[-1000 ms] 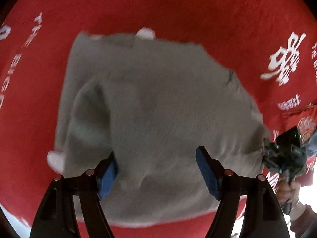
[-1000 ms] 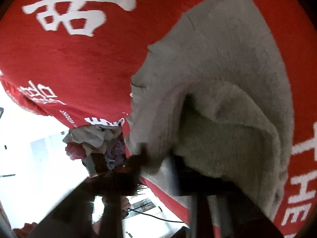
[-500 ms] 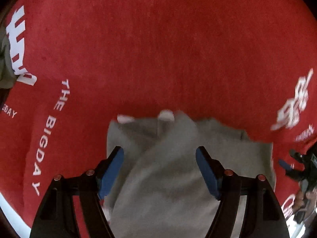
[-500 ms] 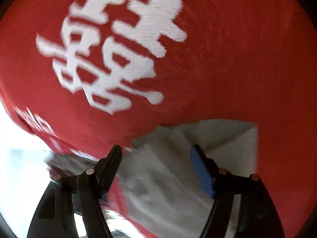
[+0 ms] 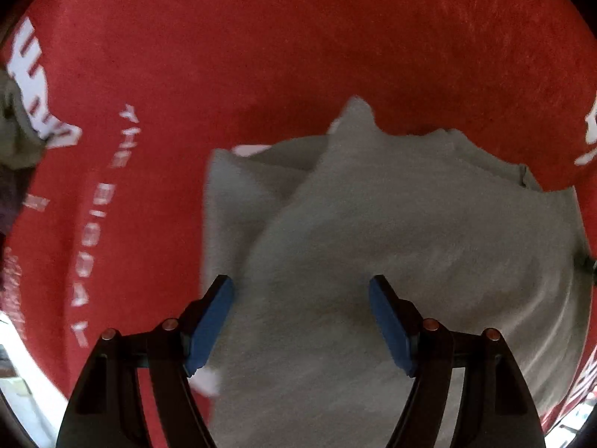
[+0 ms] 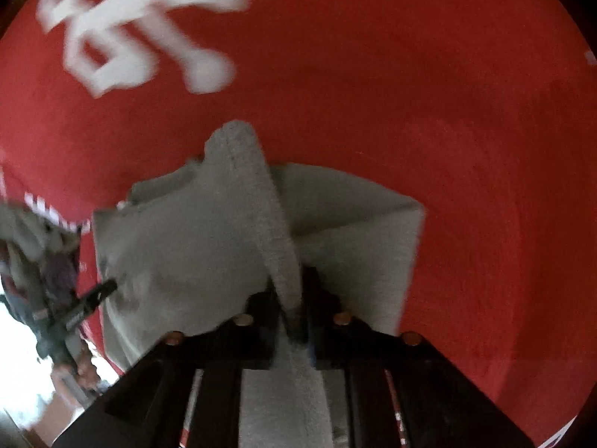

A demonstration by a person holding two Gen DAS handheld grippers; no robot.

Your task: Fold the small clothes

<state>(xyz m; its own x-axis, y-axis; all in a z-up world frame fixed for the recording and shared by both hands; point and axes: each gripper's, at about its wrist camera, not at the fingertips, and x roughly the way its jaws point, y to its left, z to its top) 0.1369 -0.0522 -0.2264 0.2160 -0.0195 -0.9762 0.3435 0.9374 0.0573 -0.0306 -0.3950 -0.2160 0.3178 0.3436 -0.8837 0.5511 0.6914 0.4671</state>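
A small grey knit garment (image 5: 391, 246) lies partly folded on the red cloth (image 5: 298, 44), with a raised flap near its far edge. My left gripper (image 5: 300, 317) is open, its blue pads above the near part of the garment, holding nothing. In the right wrist view my right gripper (image 6: 294, 313) is shut on a hemmed edge of the grey garment (image 6: 186, 254), which runs up between the jaws. The left gripper's tip (image 6: 89, 298) shows at the garment's left edge.
The red cloth (image 6: 447, 93) carries large white characters (image 6: 130, 30) and white lettering (image 5: 97, 224). A heap of other clothes (image 5: 15, 138) sits at the far left and also shows in the right wrist view (image 6: 33, 246).
My right gripper was open half a second ago and has shut on the garment's hem. My left gripper stayed open and the garment now fills more of its view.
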